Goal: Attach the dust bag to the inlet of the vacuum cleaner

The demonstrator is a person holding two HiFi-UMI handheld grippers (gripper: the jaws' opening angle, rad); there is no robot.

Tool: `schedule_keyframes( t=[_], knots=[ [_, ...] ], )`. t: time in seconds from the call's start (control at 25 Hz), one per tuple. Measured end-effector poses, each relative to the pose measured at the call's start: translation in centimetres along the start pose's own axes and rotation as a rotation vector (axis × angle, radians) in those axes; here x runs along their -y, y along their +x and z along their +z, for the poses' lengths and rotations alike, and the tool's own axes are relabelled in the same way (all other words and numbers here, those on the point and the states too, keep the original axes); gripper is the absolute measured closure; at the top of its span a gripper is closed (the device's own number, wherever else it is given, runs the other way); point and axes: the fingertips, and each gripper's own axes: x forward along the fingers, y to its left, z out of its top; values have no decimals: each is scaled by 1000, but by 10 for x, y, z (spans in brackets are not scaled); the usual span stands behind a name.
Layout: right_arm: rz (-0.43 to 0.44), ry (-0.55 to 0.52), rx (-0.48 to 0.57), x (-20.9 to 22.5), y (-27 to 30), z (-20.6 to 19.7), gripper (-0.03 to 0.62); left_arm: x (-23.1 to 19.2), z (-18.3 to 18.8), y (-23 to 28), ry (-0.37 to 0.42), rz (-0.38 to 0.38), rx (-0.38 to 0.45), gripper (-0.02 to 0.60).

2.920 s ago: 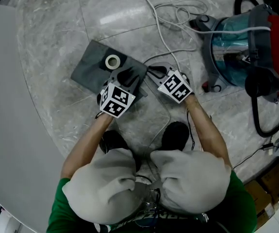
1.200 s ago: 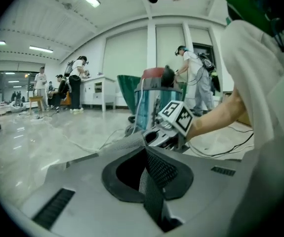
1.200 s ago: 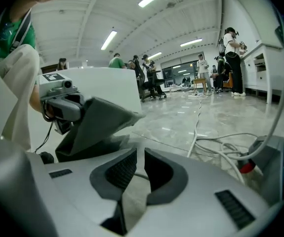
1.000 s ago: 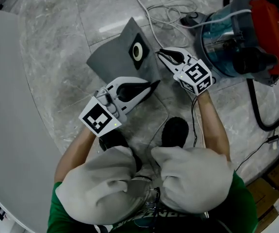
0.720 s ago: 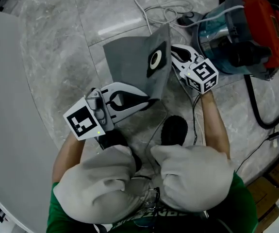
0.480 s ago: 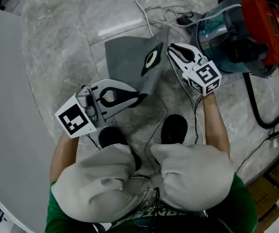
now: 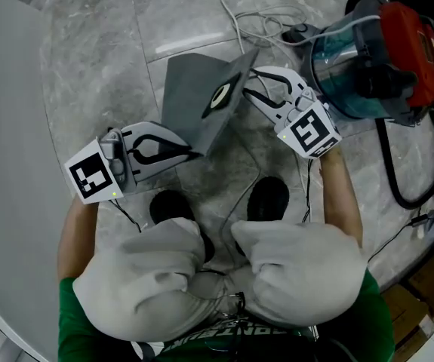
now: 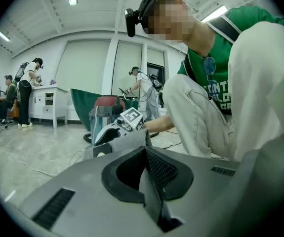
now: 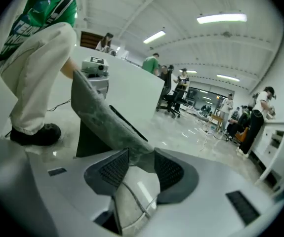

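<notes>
- While the dust bag (image 7: 190,100) is held up off the floor (image 7: 88,44), between the two grippers and apart from the vacuum cleaner (image 7: 367,59), its collar (image 7: 220,96) should be turned to face the inlet, which is not made out here.
- A firm hold is best kept by the left gripper (image 7: 195,154), whose jaws are closed on the bag's near edge.
- The right gripper (image 7: 250,83) is seen with jaws opening and the bag's edge between them; a fresh hold nearer the collar is probably called for.
- The bag is seen as a flat grey sheet, tilted, with a dark collar patch ringed in white.
</notes>
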Motion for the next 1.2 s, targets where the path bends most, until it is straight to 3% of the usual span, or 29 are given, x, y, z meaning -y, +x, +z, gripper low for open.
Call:
schedule_keyframes(
  t=[0.16, 0.4, 0.48, 0.56, 0.76, 0.96, 1.2],
  knots=[
    [7, -150, -68, -5, 1, 4, 425, 9, -1, -11, -3, -22, -1, 574],
    [91, -228, -127, -27, 17, 4, 429, 14, -9, -23, 4, 2, -4, 572],
    [106, -203, -131, -31, 19, 2, 514, 9, -14, -26, 16, 33, -13, 572],
    [118, -160, -142, -32, 18, 0, 527, 1, -18, -31, 21, 74, -19, 572],
    [90, -93, -163, -26, 18, 3, 543, -21, -33, -45, 37, 182, -40, 572],
    [14, -29, -174, -7, 18, 7, 548, -48, -46, -53, -74, 317, -46, 572],
    [-13, 6, -193, 1, 18, 2, 549, -69, -56, -47, -70, 381, -40, 572]
  ],
)
